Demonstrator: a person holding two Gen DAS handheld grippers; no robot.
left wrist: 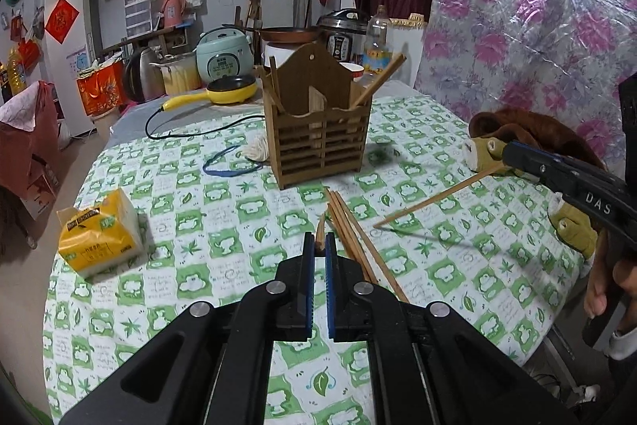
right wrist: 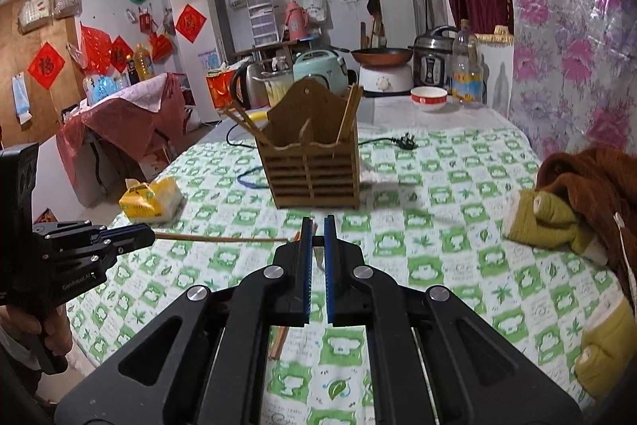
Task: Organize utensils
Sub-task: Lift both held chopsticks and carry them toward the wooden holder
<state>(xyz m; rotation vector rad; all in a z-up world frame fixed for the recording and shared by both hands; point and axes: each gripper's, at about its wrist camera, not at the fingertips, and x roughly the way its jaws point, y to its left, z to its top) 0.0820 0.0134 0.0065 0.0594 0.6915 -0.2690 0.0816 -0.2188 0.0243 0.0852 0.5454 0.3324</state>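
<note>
The left tongs (left wrist: 319,245) are being kept clenched on a single chopstick (left wrist: 320,226), whose tip is showing between the blue pads. The right tongs (right wrist: 317,226) are likewise being kept clenched on another chopstick (left wrist: 436,197), which is being carried clear of the cloth. In the left wrist view, a loose bundle of chopsticks (left wrist: 360,245) is lying on the desk (left wrist: 223,226) just at one o'clock of the left tongs.

Farther out, at twelve o'clock in both views, a slatted wooden holder (left wrist: 320,146) is standing upright; a few chopsticks are leaning in its left compartment and a few in its right one.

The desk is being covered by a green-and-white checked cloth. In the left view, a yellow tissue pack (left wrist: 99,236) is lying at nine o'clock and a brown garment (left wrist: 533,134) at three o'clock. Behind the holder a yellow pan (left wrist: 233,88), a pale green rice cooker (left wrist: 225,56), a pressure cooker (left wrist: 344,30) and a bowl (right wrist: 429,97) are being kept. Red decorations are hanging on the far wall.
</note>
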